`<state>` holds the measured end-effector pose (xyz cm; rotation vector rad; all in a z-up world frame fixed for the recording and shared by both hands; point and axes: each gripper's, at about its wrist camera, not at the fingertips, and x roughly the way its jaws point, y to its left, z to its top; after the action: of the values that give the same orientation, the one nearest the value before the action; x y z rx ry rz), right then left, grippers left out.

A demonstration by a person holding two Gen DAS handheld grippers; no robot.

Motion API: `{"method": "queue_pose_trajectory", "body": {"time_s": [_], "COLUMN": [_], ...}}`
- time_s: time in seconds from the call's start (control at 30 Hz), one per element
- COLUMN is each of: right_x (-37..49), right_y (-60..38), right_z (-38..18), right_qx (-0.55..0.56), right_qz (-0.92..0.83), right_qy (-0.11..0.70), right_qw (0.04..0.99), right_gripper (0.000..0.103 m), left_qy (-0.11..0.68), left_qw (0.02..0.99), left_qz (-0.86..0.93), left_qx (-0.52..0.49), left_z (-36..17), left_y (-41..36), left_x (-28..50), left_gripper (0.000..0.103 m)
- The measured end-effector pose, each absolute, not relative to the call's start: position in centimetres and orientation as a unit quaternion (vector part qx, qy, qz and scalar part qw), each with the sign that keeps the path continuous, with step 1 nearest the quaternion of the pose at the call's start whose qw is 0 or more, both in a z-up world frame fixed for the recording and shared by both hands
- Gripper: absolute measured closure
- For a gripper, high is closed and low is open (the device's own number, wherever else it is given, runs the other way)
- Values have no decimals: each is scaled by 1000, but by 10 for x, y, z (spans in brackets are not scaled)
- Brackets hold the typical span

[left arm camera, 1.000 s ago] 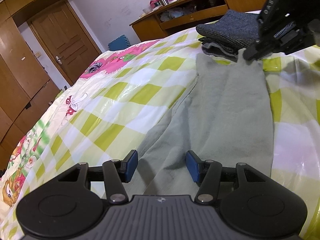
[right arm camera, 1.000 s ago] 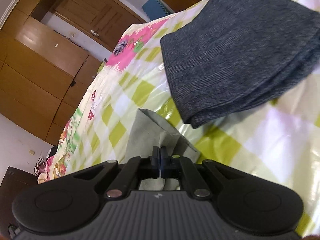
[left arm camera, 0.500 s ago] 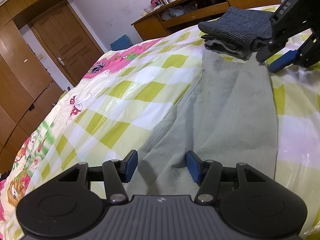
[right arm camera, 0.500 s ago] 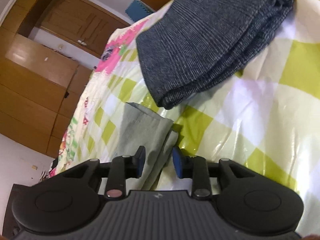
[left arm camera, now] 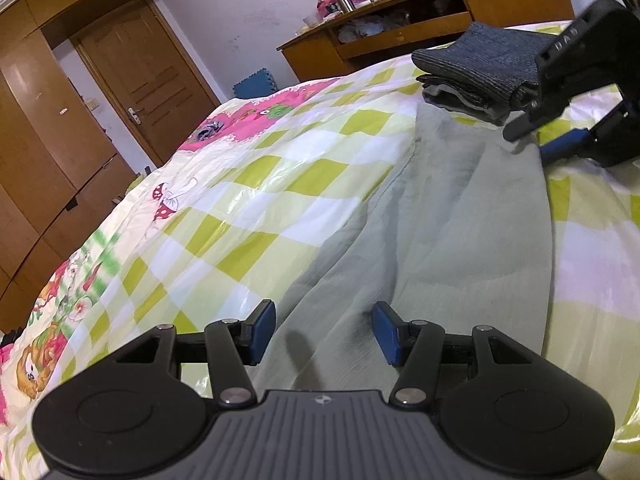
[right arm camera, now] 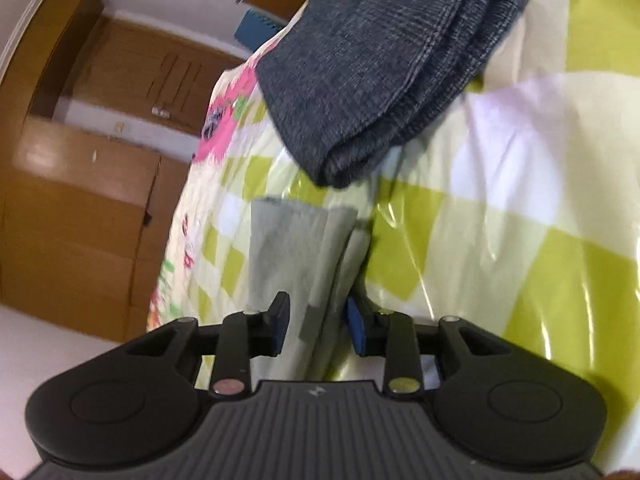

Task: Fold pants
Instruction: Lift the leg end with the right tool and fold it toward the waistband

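Note:
The grey-green pants (left arm camera: pixel 452 232) lie flat on the checked bedspread (left arm camera: pixel 248 200), folded lengthwise and running away from me. My left gripper (left arm camera: pixel 324 330) is open and hovers just over their near end, touching nothing. My right gripper (right arm camera: pixel 316 324) is open over the far end of the pants (right arm camera: pixel 296 240), with the cloth edge lying between its fingers, not pinched. It also shows in the left wrist view (left arm camera: pixel 560 136) at the far right, just above the pants' far corner.
A stack of folded dark grey clothes (left arm camera: pixel 480 68) (right arm camera: pixel 380 64) sits right beyond the pants' far end. A wooden desk (left arm camera: pixel 424 28) stands behind the bed. A wooden door (left arm camera: pixel 148 84) and wardrobes (left arm camera: pixel 36 152) are at the left.
My right gripper was shut on the far corner of the pants, then opened and let it drop flat. It has since drawn back slightly. My left gripper stayed open in place.

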<state>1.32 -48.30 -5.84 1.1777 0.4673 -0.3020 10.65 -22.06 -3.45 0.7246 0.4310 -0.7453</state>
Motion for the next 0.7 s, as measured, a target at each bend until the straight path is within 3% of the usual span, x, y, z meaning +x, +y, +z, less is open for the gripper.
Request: {"method": "queue_pose_trajectory", "body": {"time_s": [0.13,0.17,0.2,0.47,0.6,0.7], "right_x": [33,38,42,-1,1,-19], "right_y": [-489,-491,-494,-487,-504,-499], "right_z": [-70,-72,-75,5,-26,-23], "right_qx": [587,599,615,562,560,511], "right_qz": [-121,-114,-110,-59,-131,-150], "right_qy": [200,198,201,91,198,205], "right_qw": [775,768,755,820,794,821], "right_gripper": [73,81,98,99,98,99], "left_qy": [205,205,205,196,211,180], "left_qw": [853,853,853,883,873,872], "left_qz": [-341,-339,-336,-269,-265,-286], "left_qx": [339,339,342,331,351,354], "left_z": [-34,-34,-34,-23,-33,-24], "left_y": [-220,-219,-218,-196,-199,-192], "left_x": [108,109,110,123,117,97], "left_gripper": [36,36,36,35,36,31]}}
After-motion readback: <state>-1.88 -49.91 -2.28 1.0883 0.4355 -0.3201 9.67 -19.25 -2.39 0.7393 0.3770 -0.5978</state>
